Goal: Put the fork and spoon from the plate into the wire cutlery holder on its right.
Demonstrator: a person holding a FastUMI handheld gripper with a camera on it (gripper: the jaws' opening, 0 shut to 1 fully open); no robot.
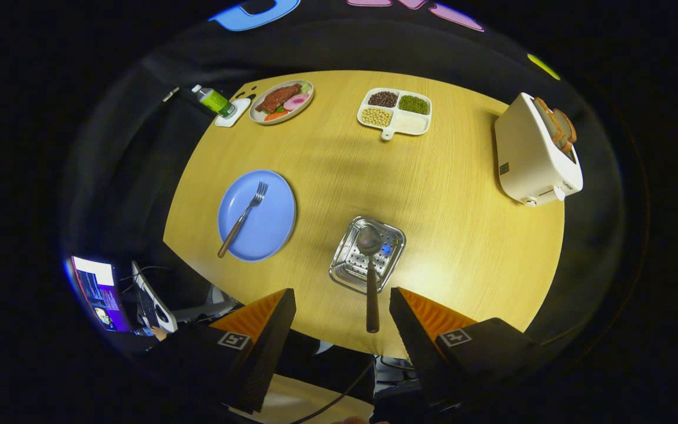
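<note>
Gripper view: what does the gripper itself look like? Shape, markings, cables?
The gripper has two wedge-shaped fingers tapering to blunt tips, their inner faces ribbed. Each finger sits on a dark block bearing a small square black-and-white marker. A thin dark cable runs beneath. The fingers are spread apart.

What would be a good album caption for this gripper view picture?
Open tool above the table, spoon leaning in the wire holder, fork left on the blue plate.

No legible text or labels
</note>
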